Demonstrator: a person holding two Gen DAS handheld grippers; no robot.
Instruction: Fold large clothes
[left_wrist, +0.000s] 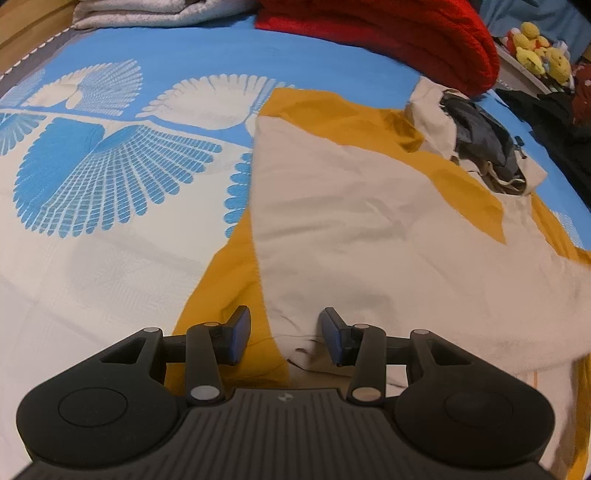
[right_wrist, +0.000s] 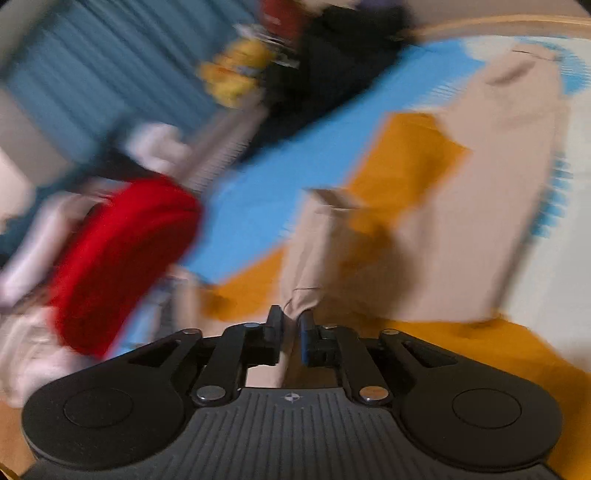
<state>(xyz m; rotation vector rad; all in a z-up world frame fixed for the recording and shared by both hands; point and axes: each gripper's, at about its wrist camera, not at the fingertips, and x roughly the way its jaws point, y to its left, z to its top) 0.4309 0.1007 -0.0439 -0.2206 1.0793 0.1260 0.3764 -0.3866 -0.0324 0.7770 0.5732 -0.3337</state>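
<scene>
A large beige and mustard-yellow jacket (left_wrist: 369, 221) lies spread on a blue and white bedspread (left_wrist: 110, 258), its dark-lined hood (left_wrist: 480, 136) at the far right. My left gripper (left_wrist: 286, 336) hovers open just above the jacket's near hem, where yellow meets beige, with its pads apart and nothing pinched. In the blurred right wrist view, my right gripper (right_wrist: 291, 332) has its jaws close together on the bunched end of a beige sleeve (right_wrist: 317, 251). That sleeve runs up from the jaws over the yellow panel. The jacket's body (right_wrist: 498, 184) stretches away to the right.
A red blanket (left_wrist: 388, 37) is heaped at the head of the bed, a grey-white folded blanket (left_wrist: 147, 14) to its left. Yellow plush toys (left_wrist: 535, 48) and dark clothing (left_wrist: 554, 122) lie beyond the bed's right edge. A wooden bed frame shows at top left.
</scene>
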